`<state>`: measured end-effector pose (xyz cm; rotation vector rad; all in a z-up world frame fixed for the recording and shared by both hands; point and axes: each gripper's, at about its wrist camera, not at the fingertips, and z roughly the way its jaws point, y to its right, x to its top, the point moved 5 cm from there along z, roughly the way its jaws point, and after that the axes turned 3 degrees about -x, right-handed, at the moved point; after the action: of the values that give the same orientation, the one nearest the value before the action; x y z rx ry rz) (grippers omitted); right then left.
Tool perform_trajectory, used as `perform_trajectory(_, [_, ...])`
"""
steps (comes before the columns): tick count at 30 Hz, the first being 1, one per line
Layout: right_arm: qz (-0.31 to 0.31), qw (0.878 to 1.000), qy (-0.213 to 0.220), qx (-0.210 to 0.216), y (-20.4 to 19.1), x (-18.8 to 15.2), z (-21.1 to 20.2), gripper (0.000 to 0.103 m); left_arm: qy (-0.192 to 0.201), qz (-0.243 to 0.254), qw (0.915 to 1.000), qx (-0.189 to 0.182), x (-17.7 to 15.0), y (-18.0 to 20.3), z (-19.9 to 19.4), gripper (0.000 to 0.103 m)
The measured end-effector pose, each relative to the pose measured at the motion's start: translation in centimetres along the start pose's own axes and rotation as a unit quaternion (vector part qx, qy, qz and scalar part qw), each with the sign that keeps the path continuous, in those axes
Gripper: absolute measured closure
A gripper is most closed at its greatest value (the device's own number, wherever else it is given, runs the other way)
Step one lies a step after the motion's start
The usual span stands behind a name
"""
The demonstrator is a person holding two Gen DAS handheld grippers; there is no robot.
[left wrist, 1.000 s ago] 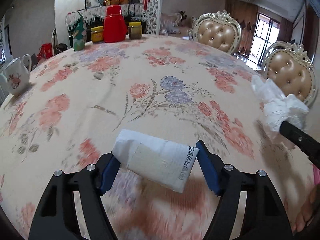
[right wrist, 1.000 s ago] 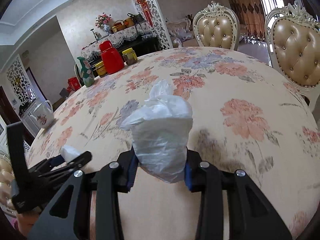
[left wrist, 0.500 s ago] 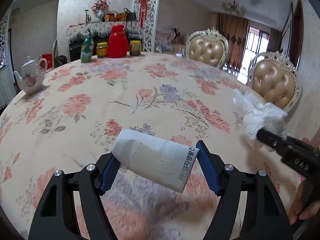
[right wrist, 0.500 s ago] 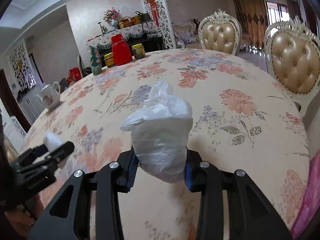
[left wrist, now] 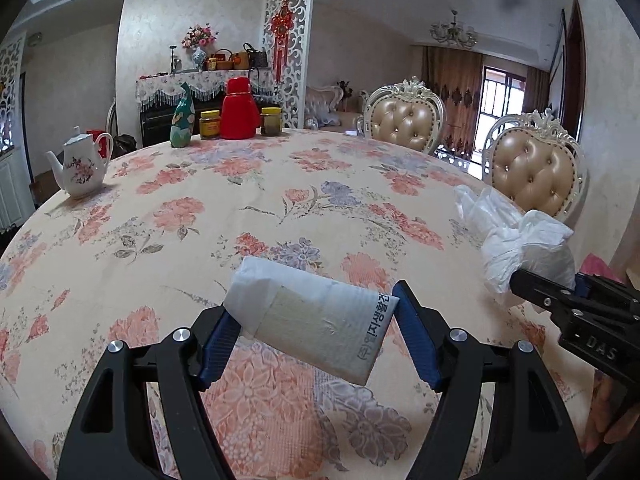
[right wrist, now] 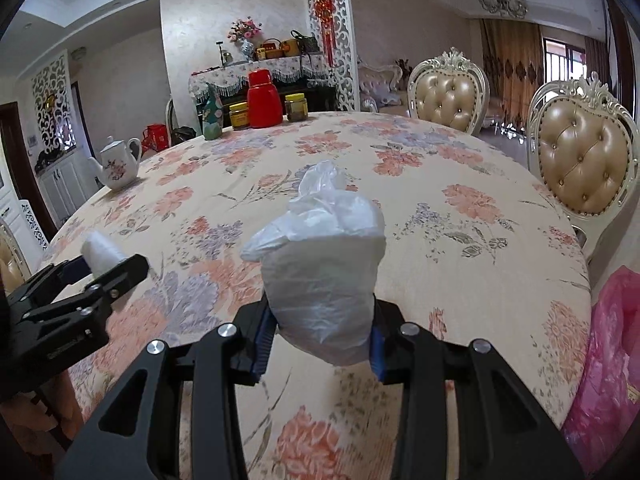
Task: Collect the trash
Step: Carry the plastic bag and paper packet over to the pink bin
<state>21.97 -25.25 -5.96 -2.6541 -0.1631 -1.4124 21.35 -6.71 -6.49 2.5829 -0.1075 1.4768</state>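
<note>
My left gripper [left wrist: 314,334] is shut on a white tissue packet [left wrist: 312,324] with printed text, held above the near part of the floral tablecloth [left wrist: 248,200]. My right gripper [right wrist: 320,328] is shut on a crumpled white plastic bag [right wrist: 324,264], also held above the cloth. The bag also shows at the right of the left wrist view [left wrist: 516,240]. The left gripper also shows at the left of the right wrist view [right wrist: 104,268], with the packet's white end [right wrist: 98,250] sticking out.
A white teapot [left wrist: 82,166] stands at the table's left. A green bottle [left wrist: 182,122], a red flask [left wrist: 239,110] and two jars stand at the far edge. Two padded chairs [left wrist: 532,168] are at the right. A pink plastic bag [right wrist: 608,360] hangs by the table's right edge.
Both grippers have pulled back and up from the table, each still holding its item. More of the table and room shows now, and the pink bag has come into the right wrist view.
</note>
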Motion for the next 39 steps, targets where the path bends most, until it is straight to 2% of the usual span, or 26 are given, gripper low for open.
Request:
perform_trajectory(9, [0.005,1.0,0.003,-0.001,0.6,-0.9,-1.4,0.065,0.001,0.018,0.9998,-0.009,-0.6,1.5,-0.5,0.034])
perform_trajectory(17, [0.021,1.0,0.012,-0.01,2.8,-1.5,-2.8,0.065,0.003,0.031,0.9993,-0.021,-0.6,3.1,-0.8,0.034])
perform_trajectory(31, [0.04,0.998,0.036,-0.031,7.1,-2.2,-5.9,0.064,0.007,0.078,0.9951,-0.06,-0.2,8.7,-0.6,0.034])
perform_trajectory(39, [0.056,0.996,0.042,-0.053,10.3,-3.0,-7.3,0.064,0.005,0.115,0.9887,-0.096,-0.1,13.2,0.0,0.034])
